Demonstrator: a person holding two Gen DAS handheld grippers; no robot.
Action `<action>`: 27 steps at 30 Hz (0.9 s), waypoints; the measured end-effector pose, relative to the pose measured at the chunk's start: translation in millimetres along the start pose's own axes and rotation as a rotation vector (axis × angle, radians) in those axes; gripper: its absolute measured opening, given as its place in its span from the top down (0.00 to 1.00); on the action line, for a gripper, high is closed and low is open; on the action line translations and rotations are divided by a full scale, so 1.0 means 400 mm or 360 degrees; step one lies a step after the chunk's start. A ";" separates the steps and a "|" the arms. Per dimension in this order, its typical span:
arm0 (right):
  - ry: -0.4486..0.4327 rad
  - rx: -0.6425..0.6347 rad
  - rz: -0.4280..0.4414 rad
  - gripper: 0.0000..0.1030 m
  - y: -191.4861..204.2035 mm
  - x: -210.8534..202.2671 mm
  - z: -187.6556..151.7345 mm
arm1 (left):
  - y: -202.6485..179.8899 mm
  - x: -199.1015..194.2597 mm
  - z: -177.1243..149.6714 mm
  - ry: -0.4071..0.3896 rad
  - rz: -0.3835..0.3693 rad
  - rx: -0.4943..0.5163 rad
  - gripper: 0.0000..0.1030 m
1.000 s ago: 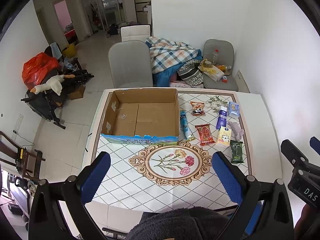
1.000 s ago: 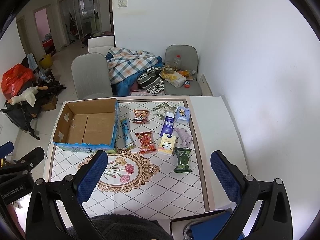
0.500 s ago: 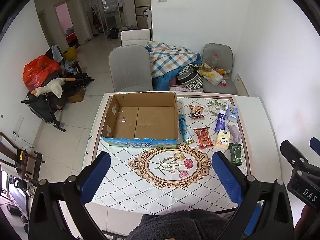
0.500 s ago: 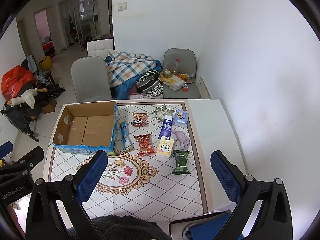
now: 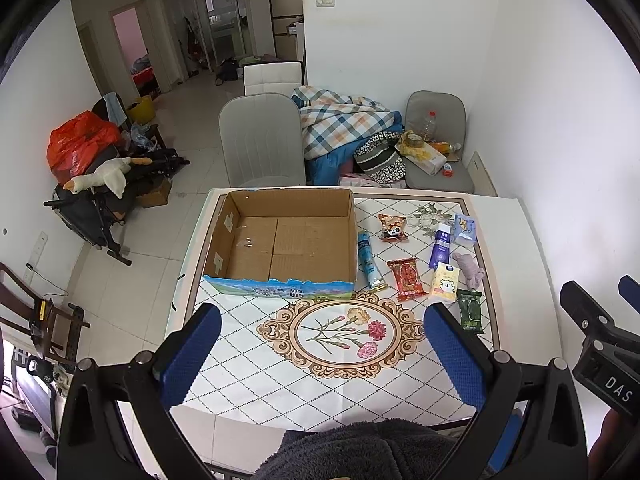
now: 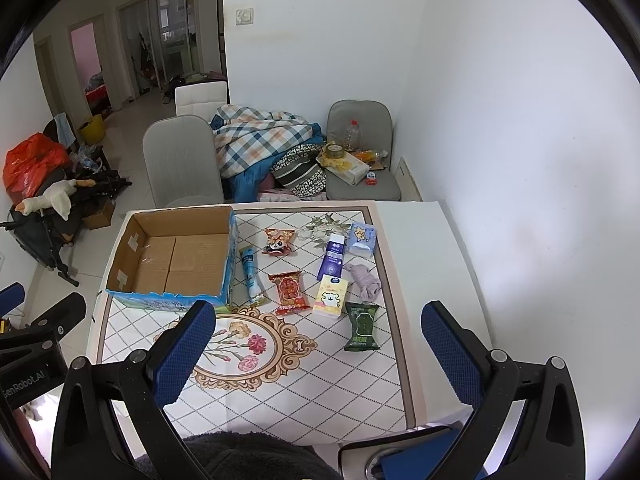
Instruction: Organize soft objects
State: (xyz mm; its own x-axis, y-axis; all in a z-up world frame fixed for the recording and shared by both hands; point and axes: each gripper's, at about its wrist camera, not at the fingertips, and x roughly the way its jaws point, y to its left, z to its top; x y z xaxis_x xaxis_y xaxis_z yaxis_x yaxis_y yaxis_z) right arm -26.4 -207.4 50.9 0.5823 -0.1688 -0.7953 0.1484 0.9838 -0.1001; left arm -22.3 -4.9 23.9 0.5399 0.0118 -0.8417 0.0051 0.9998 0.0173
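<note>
An open, empty cardboard box (image 5: 280, 240) (image 6: 176, 256) sits at the table's far left. To its right lie several soft packs: a blue tube (image 6: 250, 270), a red snack pack (image 6: 289, 292), an orange snack pack (image 6: 279, 241), a purple tube (image 6: 332, 260), a yellow tissue pack (image 6: 330, 300), a blue tissue pack (image 6: 362, 239), a green pack (image 6: 362, 326) and a lilac cloth (image 6: 364, 280). My left gripper (image 5: 320, 354) and right gripper (image 6: 316, 354) are open and empty, held high above the table's near edge.
The table (image 5: 516, 240) has a tiled cloth with a flower medallion (image 5: 340, 334). Grey chairs (image 5: 260, 140) and a plaid blanket pile (image 5: 344, 124) stand behind it. A white wall is close on the right. A stroller with a toy goose (image 5: 100, 176) stands left.
Both grippers have risen and drawn back a little, so the table and room look smaller and farther away. Nothing on the table moved.
</note>
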 end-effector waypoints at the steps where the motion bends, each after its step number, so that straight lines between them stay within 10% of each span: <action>1: 0.0003 -0.0001 0.0002 0.00 0.000 0.000 0.000 | 0.003 0.000 -0.002 0.0000 -0.0001 -0.0001 0.00; 19: 0.0009 -0.0015 0.0034 0.00 0.013 0.004 -0.008 | 0.009 0.009 0.001 0.0013 -0.0007 -0.0020 0.00; 27: 0.0170 0.0132 -0.0019 0.00 -0.095 0.166 -0.001 | -0.037 0.205 0.043 0.0174 -0.0069 -0.0026 0.00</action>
State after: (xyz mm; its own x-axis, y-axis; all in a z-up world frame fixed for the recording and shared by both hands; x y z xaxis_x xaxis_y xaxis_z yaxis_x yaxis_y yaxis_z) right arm 6.2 -255.8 1.9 0.4922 -0.1685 -0.8540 0.2228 0.9728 -0.0635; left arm 36.5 -18.8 -36.2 0.4447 -0.0310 -0.8952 0.0123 0.9995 -0.0285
